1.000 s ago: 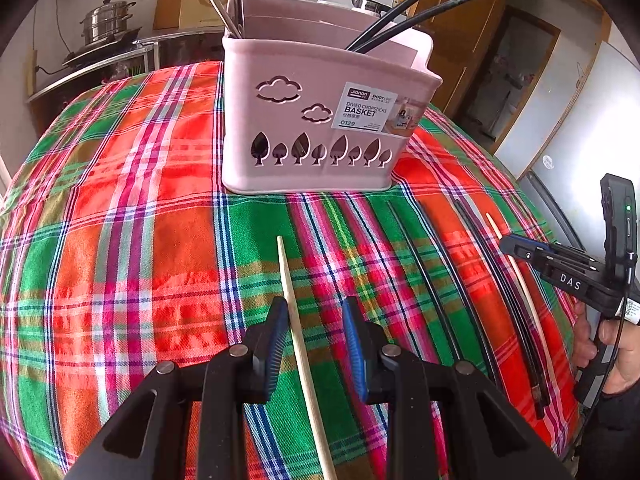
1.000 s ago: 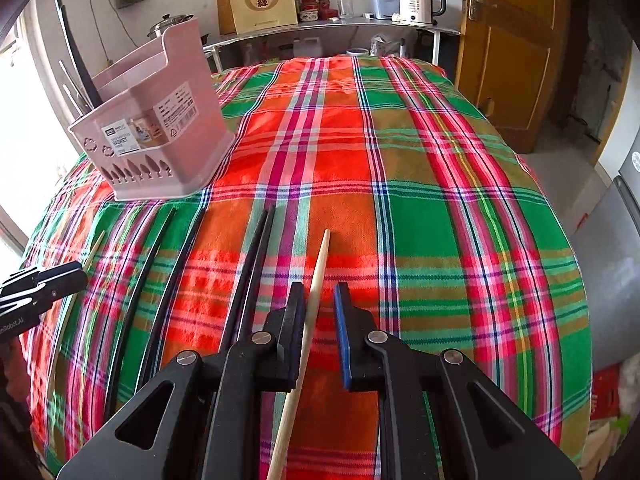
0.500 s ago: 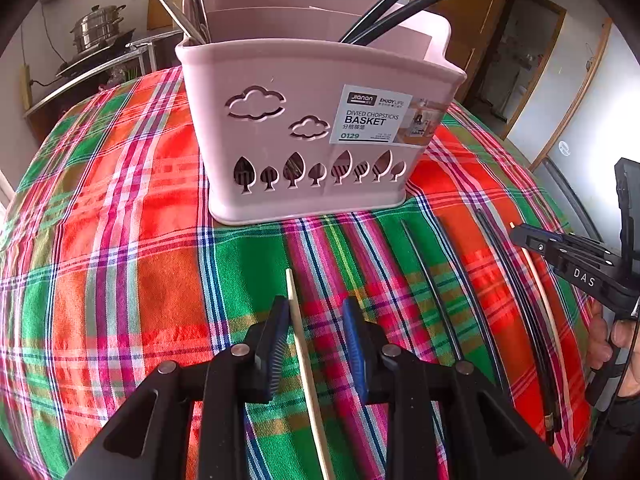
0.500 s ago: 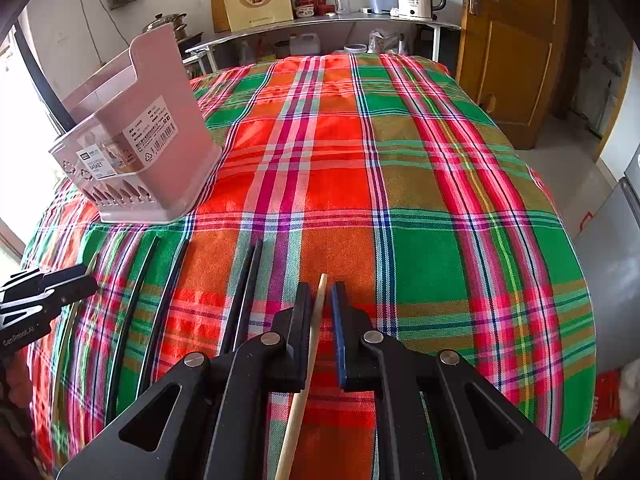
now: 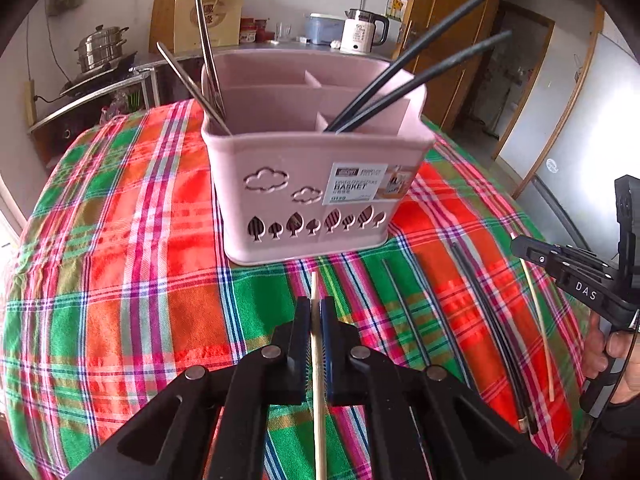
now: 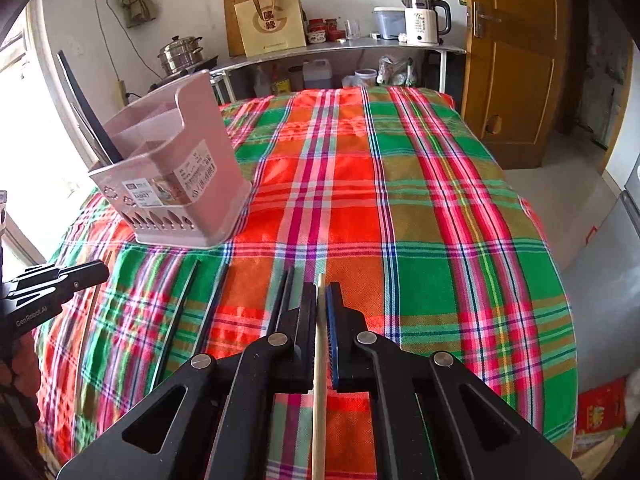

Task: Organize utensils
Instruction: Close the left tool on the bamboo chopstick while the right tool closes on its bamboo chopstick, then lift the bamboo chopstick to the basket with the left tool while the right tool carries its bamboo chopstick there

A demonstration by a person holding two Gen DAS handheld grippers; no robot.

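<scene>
My left gripper (image 5: 315, 312) pinching wooden chopstick (image 5: 319, 380) in front of pink basket (image 5: 316, 184); my right gripper (image 6: 320, 300) pinching another chopstick (image 6: 319, 360); black chopsticks (image 5: 492, 320) on tablecloth (image 6: 420, 200).

Pale wooden chopstick (image 5: 319, 356), pink divided basket (image 5: 316, 184) beyond
</scene>
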